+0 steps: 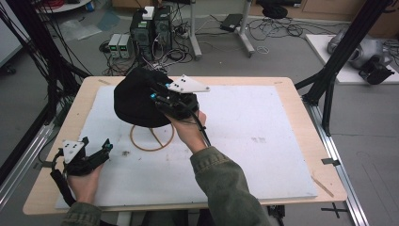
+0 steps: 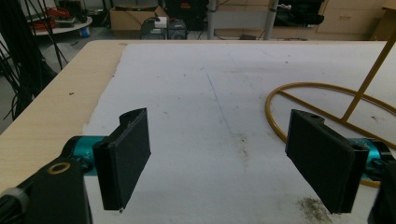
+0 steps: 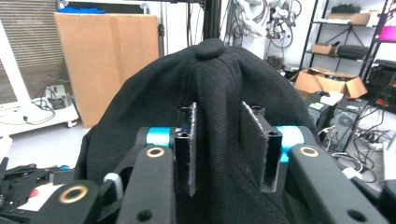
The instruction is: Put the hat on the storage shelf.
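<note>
A black cap (image 1: 136, 99) sits on top of a gold wire stand (image 1: 151, 139), whose ring base lies on the white mat. My right gripper (image 1: 157, 96) is at the cap's near right side. In the right gripper view its jaws (image 3: 217, 140) flank a raised fold of the cap (image 3: 210, 79); they stand a little apart and the fold looks loose between the pads. My left gripper (image 1: 96, 142) rests low at the near left of the mat, open and empty. In the left gripper view (image 2: 219, 158) the stand's ring (image 2: 327, 88) lies just ahead to the right.
A white mat (image 1: 259, 141) covers most of the wooden table (image 1: 301, 94). Black frame posts (image 1: 339, 61) rise at the table's right and left sides. Computers and cables lie on the floor beyond the far edge.
</note>
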